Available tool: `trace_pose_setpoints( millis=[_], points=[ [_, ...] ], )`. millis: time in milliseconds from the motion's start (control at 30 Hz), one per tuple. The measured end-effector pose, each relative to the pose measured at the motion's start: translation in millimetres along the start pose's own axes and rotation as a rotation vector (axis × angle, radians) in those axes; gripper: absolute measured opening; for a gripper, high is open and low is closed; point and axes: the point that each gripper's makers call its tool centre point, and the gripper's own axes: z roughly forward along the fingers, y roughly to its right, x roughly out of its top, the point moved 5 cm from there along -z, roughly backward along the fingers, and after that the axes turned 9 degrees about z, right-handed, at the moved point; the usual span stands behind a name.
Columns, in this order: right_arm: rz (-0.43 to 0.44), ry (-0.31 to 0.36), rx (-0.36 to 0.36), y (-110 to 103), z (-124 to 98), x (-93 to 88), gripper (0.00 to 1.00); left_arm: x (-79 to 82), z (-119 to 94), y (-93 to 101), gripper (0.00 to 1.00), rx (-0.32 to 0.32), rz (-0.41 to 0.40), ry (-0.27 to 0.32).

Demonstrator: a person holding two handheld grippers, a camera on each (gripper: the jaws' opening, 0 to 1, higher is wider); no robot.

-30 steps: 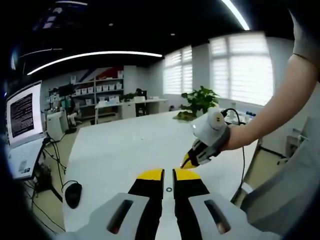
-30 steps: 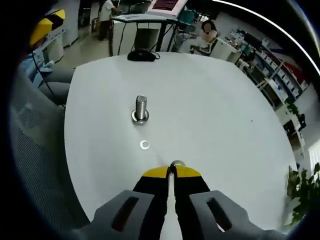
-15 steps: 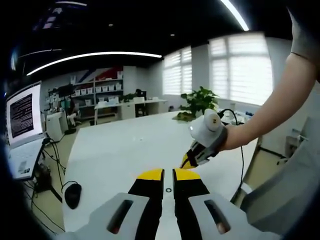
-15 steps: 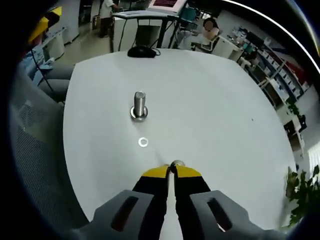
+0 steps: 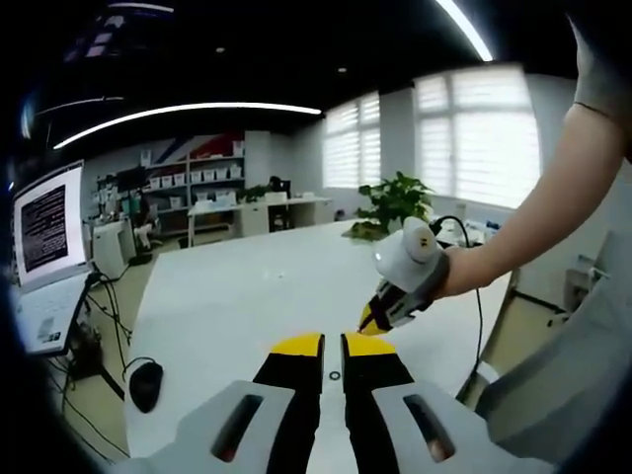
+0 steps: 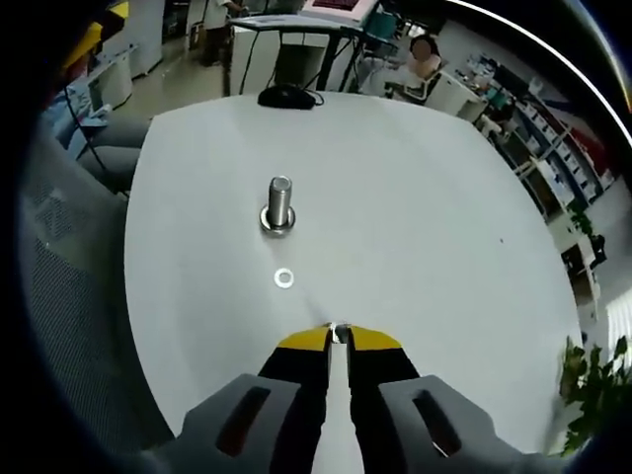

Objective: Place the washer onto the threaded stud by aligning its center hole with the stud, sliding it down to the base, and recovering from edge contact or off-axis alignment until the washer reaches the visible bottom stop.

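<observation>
In the right gripper view, the right gripper [image 6: 338, 336] rises from the near edge with black fingers [image 6: 296, 370] that end in yellow tips. The fingers are nearly together, and a thin metal edge of a washer [image 6: 339, 330] shows between the tips, so they seem clenched on it. Past the tips, a second washer [image 6: 284, 278], a small flat silver ring, lies on the smooth white tabletop [image 6: 425, 227]. Farther on stands the threaded stud [image 6: 278, 200], a short upright metal cylinder with a wider round base; the loose ring lies near it but apart from it. At the far edge of the tabletop lies a black computer mouse [image 6: 288, 96].

In the left gripper view, the left gripper [image 5: 333, 345] shows the same black fingers with yellow tips, a narrow gap between them; nothing is seen in this gap, and a tiny dark ring [image 5: 335, 375] on the tabletop is visible through it. Just beyond, to the right, a hand [image 5: 456, 275] holds the other gripper, with a rounded grey body, its yellow tip down at the tabletop. Far behind it stands a green leafy plant [image 5: 395, 200].
</observation>
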Motion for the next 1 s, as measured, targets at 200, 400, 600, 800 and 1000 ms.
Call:
trace_pose_setpoints(
  millis=[200,400,600,800,1000],
  points=[
    [0.003,0.023,0.005,-2,-2,6.2,0.09,0.9,0,-0.4,0.04,0.005,0.0,0.004],
    [0.016,0.035,0.013,-7,-3,14.1,0.11,2.5,-1,-0.3,0.05,0.003,0.0,0.012],
    [0.017,0.049,0.019,-11,-3,24.1,0.12,6.0,-2,-0.9,0.06,0.009,-0.012,0.034],
    [0.009,0.065,0.041,-21,3,36.9,0.12,6.3,-3,-2.0,0.07,0.015,-0.008,0.036],
    [0.007,0.06,0.076,-32,14,42.5,0.14,6.4,-2,-1.0,0.07,0.011,-0.004,0.036]
  ],
)
